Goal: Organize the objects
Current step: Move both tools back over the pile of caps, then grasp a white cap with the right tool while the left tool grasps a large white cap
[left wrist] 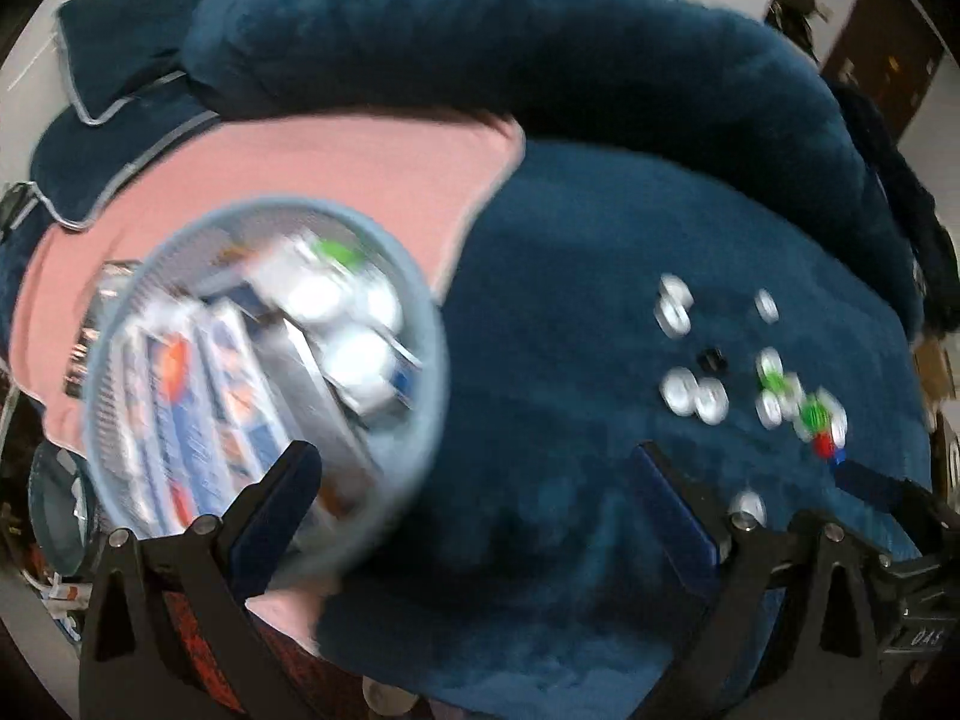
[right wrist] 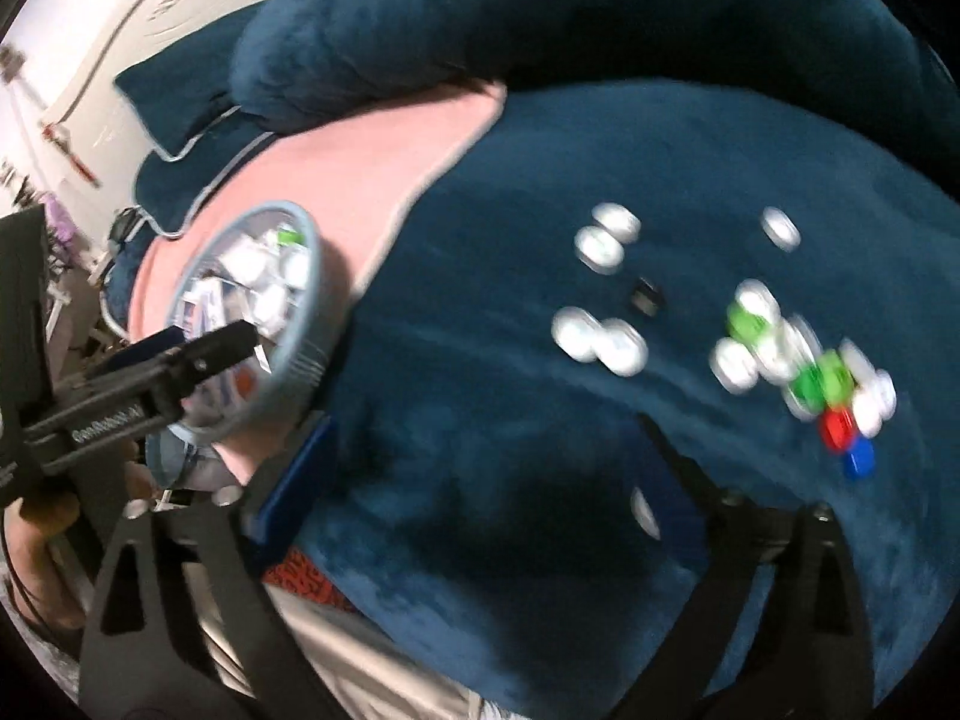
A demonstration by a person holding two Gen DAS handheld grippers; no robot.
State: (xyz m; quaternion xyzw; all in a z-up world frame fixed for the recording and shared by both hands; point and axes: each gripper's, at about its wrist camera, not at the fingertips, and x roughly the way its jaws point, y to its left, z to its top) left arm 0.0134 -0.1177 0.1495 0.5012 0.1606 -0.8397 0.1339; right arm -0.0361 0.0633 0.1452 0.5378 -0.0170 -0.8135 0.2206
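A round light-blue basket (left wrist: 432,354) (right wrist: 312,294) stands on a pink cloth, holding boxes and white-capped containers. Several white, green, red and blue bottle caps (left wrist: 696,393) (right wrist: 600,339) lie scattered on the dark blue plush blanket to its right. My left gripper (left wrist: 474,480) is open, its left finger over the basket's near rim, nothing between the fingers. It also shows in the right wrist view (right wrist: 210,348) reaching over the basket. My right gripper (right wrist: 486,456) is open and empty above the blanket, left of the caps. Both views are blurred.
A long dark blue plush bolster (left wrist: 480,48) (right wrist: 540,18) and blue pillows with grey piping (left wrist: 114,120) lie at the back. The pink cloth (left wrist: 360,168) (right wrist: 372,156) covers the bed's left part. A red patterned fabric (right wrist: 306,582) is at the near edge.
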